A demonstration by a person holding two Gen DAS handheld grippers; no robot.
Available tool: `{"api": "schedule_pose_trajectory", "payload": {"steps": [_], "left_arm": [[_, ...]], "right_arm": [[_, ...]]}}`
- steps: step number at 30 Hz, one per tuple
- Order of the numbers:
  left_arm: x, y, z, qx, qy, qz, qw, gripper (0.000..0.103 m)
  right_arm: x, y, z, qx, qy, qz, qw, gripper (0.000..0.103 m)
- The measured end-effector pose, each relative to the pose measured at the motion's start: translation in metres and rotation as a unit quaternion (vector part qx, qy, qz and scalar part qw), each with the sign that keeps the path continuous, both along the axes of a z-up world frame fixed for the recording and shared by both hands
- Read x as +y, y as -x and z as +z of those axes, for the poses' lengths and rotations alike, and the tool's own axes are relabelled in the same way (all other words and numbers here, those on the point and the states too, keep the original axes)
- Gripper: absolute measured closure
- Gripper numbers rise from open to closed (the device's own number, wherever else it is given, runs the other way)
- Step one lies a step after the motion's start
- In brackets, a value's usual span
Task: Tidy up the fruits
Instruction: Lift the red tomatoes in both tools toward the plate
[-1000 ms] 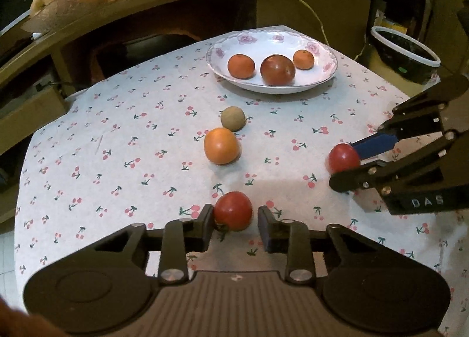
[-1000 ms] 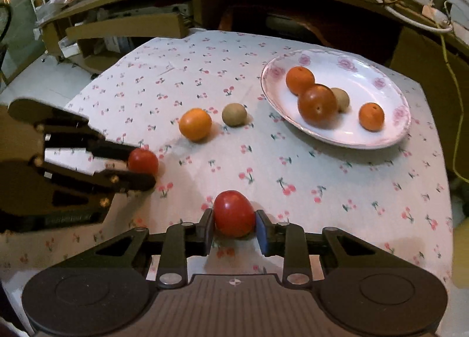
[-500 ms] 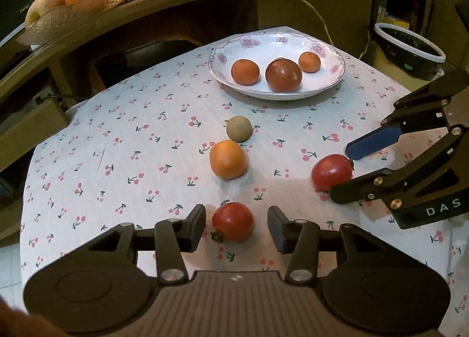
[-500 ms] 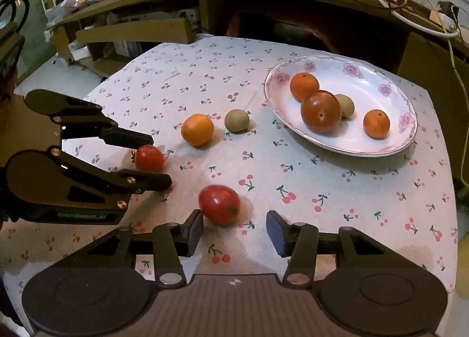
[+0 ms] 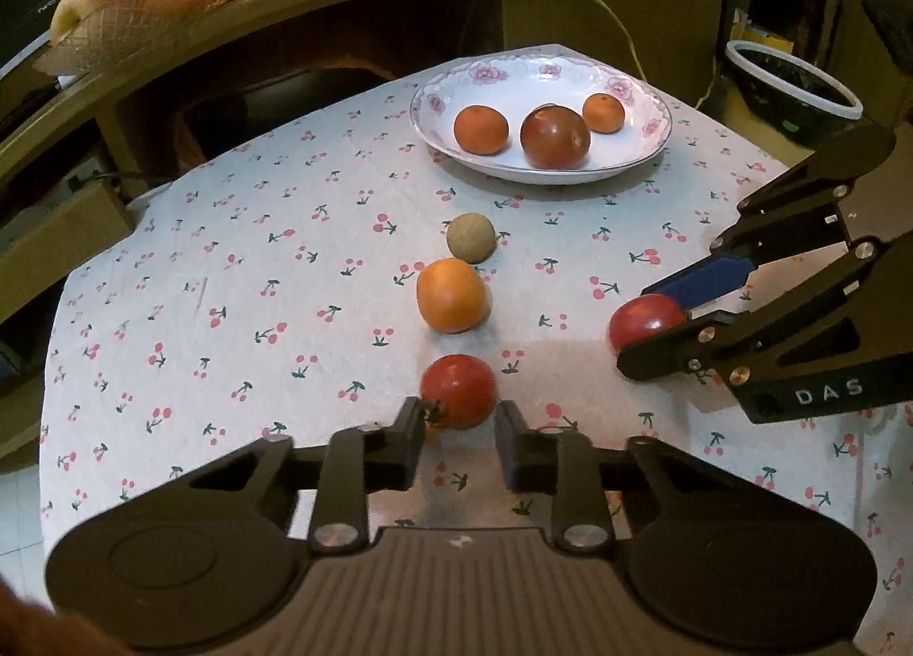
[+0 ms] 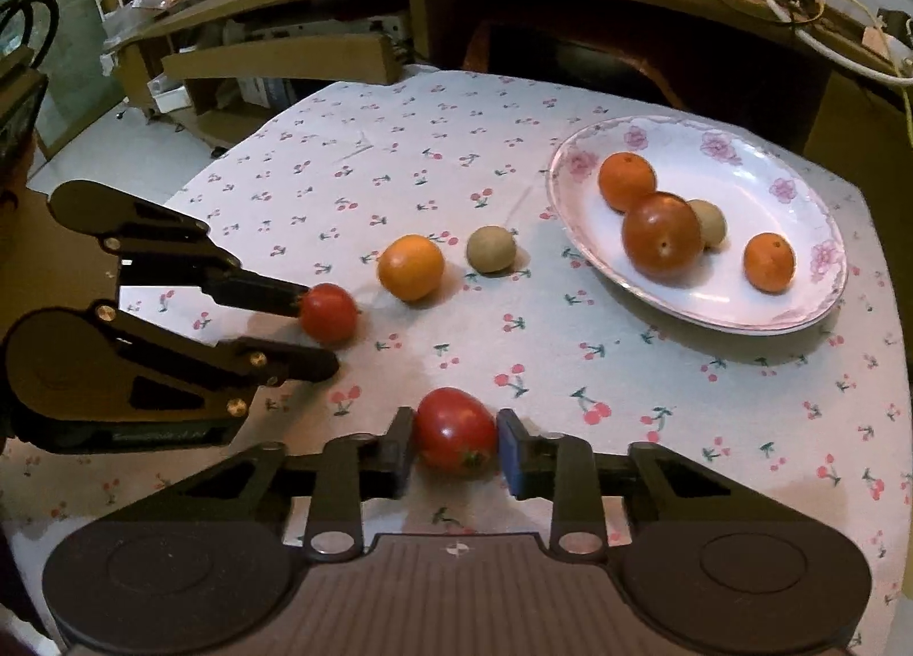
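Tomatoes sit one in each gripper on the cherry-print tablecloth (image 5: 239, 268): the left gripper (image 5: 459, 427) has closed narrow on the smaller tomato (image 5: 458, 390) at the near edge, while the right gripper (image 6: 453, 442) is closing its jaws, pads against the larger tomato (image 6: 455, 430). Beyond the smaller tomato lie an orange (image 5: 452, 295) and a brownish round fruit (image 5: 470, 238), and farther right the floral plate (image 5: 656, 133) holds more fruit.
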State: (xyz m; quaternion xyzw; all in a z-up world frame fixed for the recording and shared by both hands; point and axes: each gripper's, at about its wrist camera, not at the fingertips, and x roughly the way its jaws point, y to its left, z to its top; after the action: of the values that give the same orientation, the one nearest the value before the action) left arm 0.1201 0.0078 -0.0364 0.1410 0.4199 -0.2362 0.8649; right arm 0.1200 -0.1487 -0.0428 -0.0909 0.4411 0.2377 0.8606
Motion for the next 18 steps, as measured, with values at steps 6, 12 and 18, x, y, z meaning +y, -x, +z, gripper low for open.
{"api": "schedule_pose_trajectory", "payload": {"steps": [6,12,18], "left_arm": [[-0.001,-0.002,0.003,0.0,0.008,0.002,1.0,0.074],[-0.003,-0.003,0.006,0.0,0.019,0.004,0.9998,0.075],[-0.006,-0.006,-0.001,0.002,0.004,0.009,0.9999,0.073]], "right_arm": [[-0.001,0.001,0.001,0.006,0.003,-0.006,1.0,0.072],[-0.01,0.001,0.007,0.004,-0.008,-0.021,1.0,0.072],[-0.013,0.0,0.003,0.011,-0.007,-0.031,0.999,0.072]]}}
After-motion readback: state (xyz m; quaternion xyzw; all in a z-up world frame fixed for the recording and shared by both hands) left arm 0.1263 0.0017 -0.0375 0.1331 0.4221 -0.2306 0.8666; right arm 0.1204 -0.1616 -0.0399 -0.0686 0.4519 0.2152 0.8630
